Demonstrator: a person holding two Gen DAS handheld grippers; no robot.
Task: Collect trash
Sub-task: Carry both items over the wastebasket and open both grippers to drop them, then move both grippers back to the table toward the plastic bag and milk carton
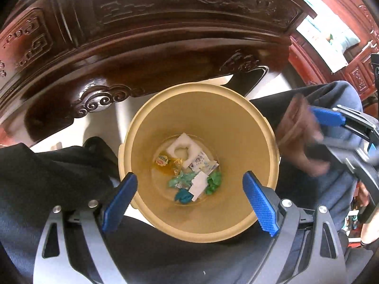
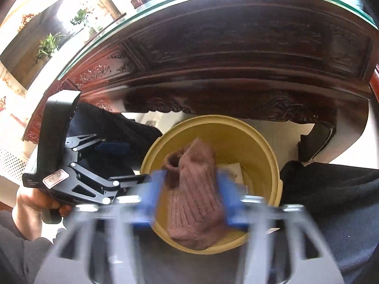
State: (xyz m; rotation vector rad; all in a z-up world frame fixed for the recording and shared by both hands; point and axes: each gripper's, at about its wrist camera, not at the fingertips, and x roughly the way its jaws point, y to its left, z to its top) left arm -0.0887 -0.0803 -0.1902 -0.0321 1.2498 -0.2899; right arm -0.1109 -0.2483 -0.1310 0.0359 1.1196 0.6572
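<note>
Below both of my grippers stands a dark carved wooden table (image 1: pixel 151 35), its glass-topped edge arching across the upper part of each wrist view. Under its apron, on the pale floor, sits the yellow bin (image 1: pixel 255 127), round and open, tucked between my dark-trousered legs (image 1: pixel 59 165).

My left gripper (image 1: pixel 189 196) points steeply down over the bin's near rim, its blue pads (image 1: pixel 260 203) spread wide with nothing between them. Through that gap I look straight to the bin's bottom, where the trash (image 1: pixel 191 170) lies in a loose heap: a white foam piece (image 1: pixel 182 149) with a round hole, an orange wrapper (image 1: pixel 163 162) touching it, printed paper scraps and some crumpled green and teal bits.

My right gripper (image 2: pixel 189 196) hangs over the other side of the bin's mouth, blurred in its own camera. A pink knitted sock (image 2: pixel 196 201) sits between its blue fingers (image 2: pixel 151 198), over the bin opening, cuff toward the table. The jaws stand wide, and the blur hides whether the pads touch the knit. From the left wrist view the sock shows only as a brownish smear at the bin's right rim, just beside the right gripper's blue finger.

My left hand (image 2: pixel 30 203) wraps the black handle of the left gripper, seen at the left of the right wrist view.
</note>
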